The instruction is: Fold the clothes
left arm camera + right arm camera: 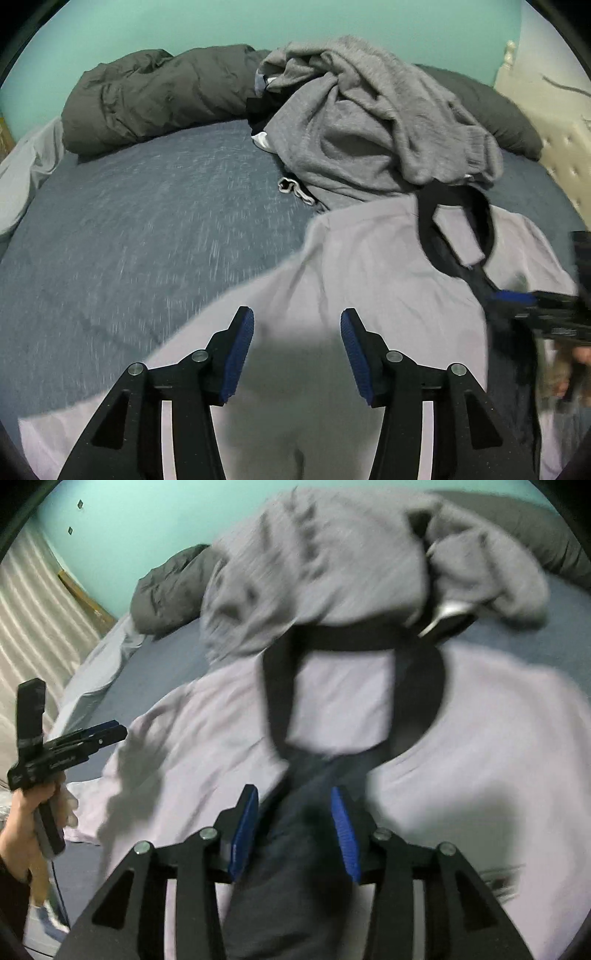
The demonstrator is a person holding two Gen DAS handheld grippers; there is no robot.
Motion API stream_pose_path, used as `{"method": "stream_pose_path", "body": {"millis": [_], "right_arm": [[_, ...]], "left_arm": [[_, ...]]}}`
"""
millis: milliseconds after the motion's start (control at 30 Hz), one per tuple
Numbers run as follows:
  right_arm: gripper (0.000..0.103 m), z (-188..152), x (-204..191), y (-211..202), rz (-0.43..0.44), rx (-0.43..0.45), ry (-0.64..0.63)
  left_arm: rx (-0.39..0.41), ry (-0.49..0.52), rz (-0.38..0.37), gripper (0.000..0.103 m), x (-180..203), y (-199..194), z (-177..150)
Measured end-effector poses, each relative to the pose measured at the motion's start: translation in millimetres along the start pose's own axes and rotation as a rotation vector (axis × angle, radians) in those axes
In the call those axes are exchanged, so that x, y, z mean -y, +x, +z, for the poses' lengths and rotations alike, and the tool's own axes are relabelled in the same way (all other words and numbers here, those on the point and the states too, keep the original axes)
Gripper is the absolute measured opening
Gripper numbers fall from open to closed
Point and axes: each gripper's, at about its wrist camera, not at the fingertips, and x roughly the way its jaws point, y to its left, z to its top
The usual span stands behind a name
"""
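Observation:
A pale lilac shirt (369,266) lies spread on the blue bed sheet (147,221). Across it lies a dark navy garment (295,867) with black strap loops (351,637). My left gripper (297,332) hovers over the shirt's near part, jaws open, nothing between the pads. My right gripper (295,812) stands open astride the navy garment, whose bunched cloth runs between the blue pads without being pinched. The right wrist view is blurred. The right gripper (517,297) also shows at the left wrist view's right edge, and the left gripper (107,731) at the right wrist view's left side.
A heap of grey sweatshirts (351,129) sits just behind the shirt. A rumpled dark grey duvet (147,96) lies along the far side by the green wall. A cream tufted headboard (554,147) stands right. A hand (26,812) grips the left tool.

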Motion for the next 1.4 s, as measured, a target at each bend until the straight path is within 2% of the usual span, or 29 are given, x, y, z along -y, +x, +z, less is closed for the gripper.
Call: {"method": "stream_pose_path", "body": {"millis": [100, 133, 233, 267, 300, 467, 600, 700, 800, 933, 1067, 1133, 1167, 1233, 1300, 1400], "right_arm": [[0.042, -12.5, -13.9, 25.3, -0.016, -0.048, 0.021], [0.042, -14.9, -14.4, 30.8, -0.019, -0.049, 0.037], [0.043, -18.3, -17.3, 35.4, -0.016, -0.026, 0.055], [0.03, -17.9, -19.6, 32.7, -0.02, -0.014, 0.047], [0.011, -17.5, -21.9, 30.0, -0.023, -0.002, 0.039], [0.004, -11.0, -52.9, 0.4, -0.068, 0.086, -0.129], [0.003, -5.0, -70.7, -22.9, -0.116, 0.132, -0.229], [0.003, 1.2, -74.6, -31.3, -0.148, 0.146, -0.278], [0.003, 6.8, -57.9, -20.1, -0.204, 0.096, -0.251], [0.003, 12.5, -19.2, 16.1, -0.278, -0.005, -0.133], [0.004, 6.8, -0.8, 35.8, -0.286, -0.05, -0.077], [0.009, 2.9, 1.9, 37.7, -0.292, -0.044, -0.055], [0.015, -0.1, 1.6, 34.7, -0.307, -0.032, -0.044], [0.025, -13.8, -1.0, 18.6, -0.273, 0.0, -0.014], [0.04, -31.7, -3.4, -0.4, -0.221, 0.028, 0.018], [0.041, -75.9, -13.9, -27.7, -0.132, 0.013, 0.044]], "left_arm": [[0.018, -0.012, -0.031, 0.056, 5.8, -17.0, -24.8], [0.016, -0.01, -0.039, 0.06, 8.1, -19.2, -33.4], [-0.004, -0.006, -0.051, 0.06, 11.7, -20.9, -58.3], [-0.012, -0.014, -0.06, 0.06, 10.8, -20.7, -63.9], [-0.014, -0.027, -0.068, 0.06, 9.3, -21.5, -69.4], [0.02, -0.098, -0.103, 0.06, 1.5, -33.2, -93.7], [0.054, -0.133, -0.139, 0.06, -1.2, -48.8, -118.3], [0.049, -0.162, -0.166, 0.061, -2.2, -54.8, -138.2], [0.039, -0.165, -0.189, 0.061, 0.0, -58.7, -156.3], [0.035, -0.182, -0.21, 0.061, -3.2, -63.9, -179.5], [0.013, -0.209, -0.227, 0.061, -8.2, -60.1, -198.4], [-0.001, -0.215, -0.25, 0.061, -8.7, -56.7, -202.3], [-0.003, -0.217, -0.252, 0.061, -9.0, -56.4, -203.4], [0.002, -0.211, -0.245, 0.061, -9.6, -57.9, -204.2], [0.008, -0.21, -0.233, 0.061, -12.3, -60.6, -205.1], [0.016, -0.213, -0.213, 0.061, -17.3, -65.3, -206.8]]}}
